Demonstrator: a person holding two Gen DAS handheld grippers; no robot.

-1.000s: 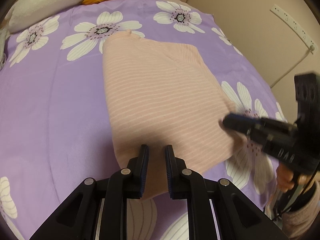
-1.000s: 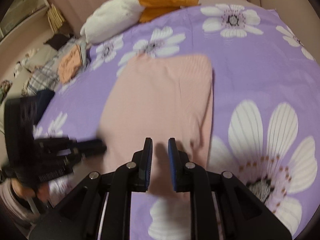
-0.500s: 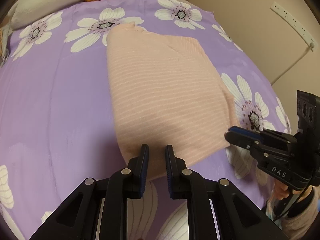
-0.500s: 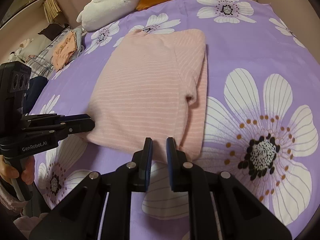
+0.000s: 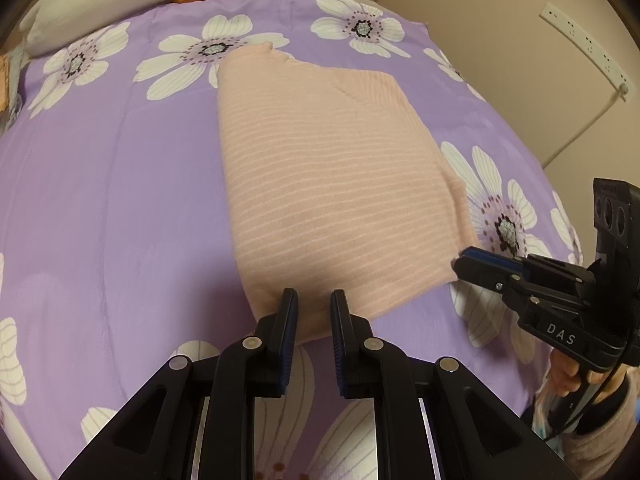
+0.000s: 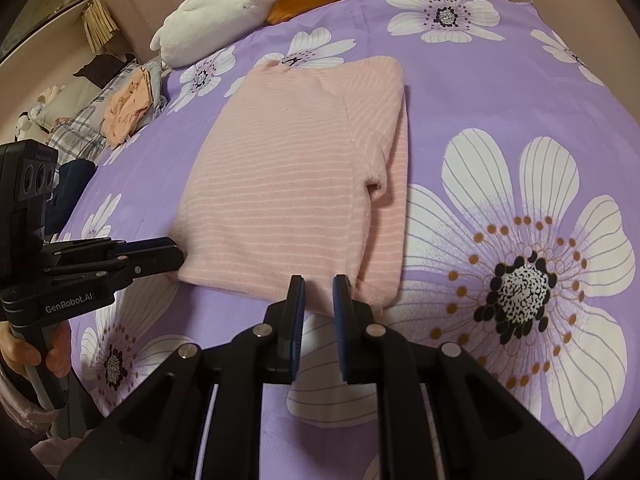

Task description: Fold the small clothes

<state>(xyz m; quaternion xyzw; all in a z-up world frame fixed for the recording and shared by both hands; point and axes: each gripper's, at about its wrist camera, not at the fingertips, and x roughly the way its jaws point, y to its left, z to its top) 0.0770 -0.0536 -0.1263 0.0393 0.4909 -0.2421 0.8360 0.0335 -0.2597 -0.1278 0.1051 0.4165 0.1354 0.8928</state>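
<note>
Pink and faintly white-striped, the top (image 5: 332, 184) lies folded flat on the bed (image 5: 112, 184), which is covered in a purple sheet printed with big white flowers. One sleeve (image 6: 378, 148) is turned in over the body on the right side, its cuff lying on the striped front.

Left tongs (image 5: 314, 300) hang over the near hem of the top, close to its near left corner. The jaws stand only a narrow gap apart, and nothing is pinched between them; the cloth shows through the gap below. In the right wrist view their tips sit just beside the top's near left corner; whether they touch it cannot be told.

Right tongs (image 6: 319, 284) hover over the near hem towards the right corner, jaws likewise almost closed with a slim gap and no cloth in them. In the left wrist view their tips lie just at the top's near right edge.

A white plush toy (image 6: 216, 12) with orange parts lies at the far edge of the bed, and a pile of clothes (image 6: 124, 108) sits off its left side.
</note>
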